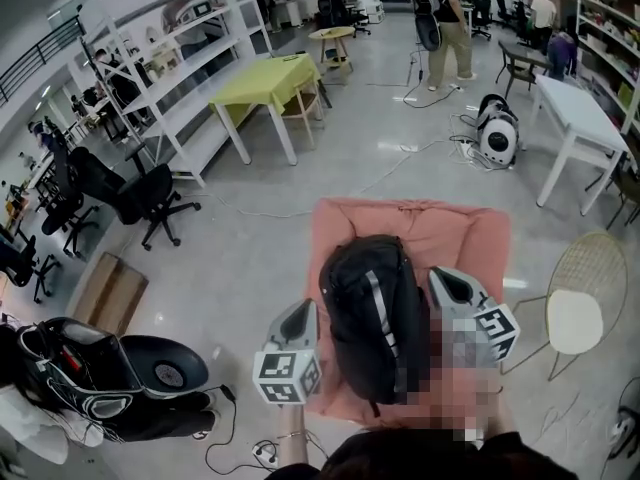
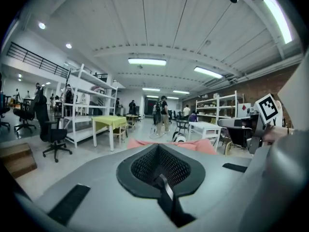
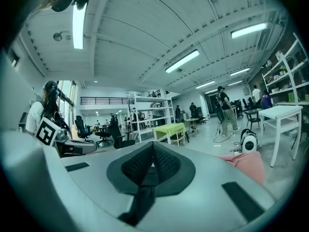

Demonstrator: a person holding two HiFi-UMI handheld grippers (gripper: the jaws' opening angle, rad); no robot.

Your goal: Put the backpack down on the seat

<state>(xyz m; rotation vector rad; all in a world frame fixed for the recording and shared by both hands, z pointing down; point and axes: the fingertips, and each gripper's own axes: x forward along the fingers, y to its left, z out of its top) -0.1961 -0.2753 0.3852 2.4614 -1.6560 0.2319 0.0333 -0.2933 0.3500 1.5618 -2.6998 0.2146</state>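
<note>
Black fabric backpack (image 1: 372, 318): up over the pink cushioned seat (image 1: 345, 223), near centre, between both grippers. Left gripper (image 1: 303, 315): clamped tight on a black strap with a pale stripe (image 2: 165, 190). Right gripper (image 1: 447, 280): pinched shut on a plain black strap (image 3: 141, 195). Yellow-green table (image 1: 270, 78): far left, well apart.

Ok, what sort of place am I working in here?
Most likely a big open lab or workshop hall: white shelving racks, rolling office chairs and a yellow-green table on a bare floor, strip lights on a high ceiling, and several people about.
</note>
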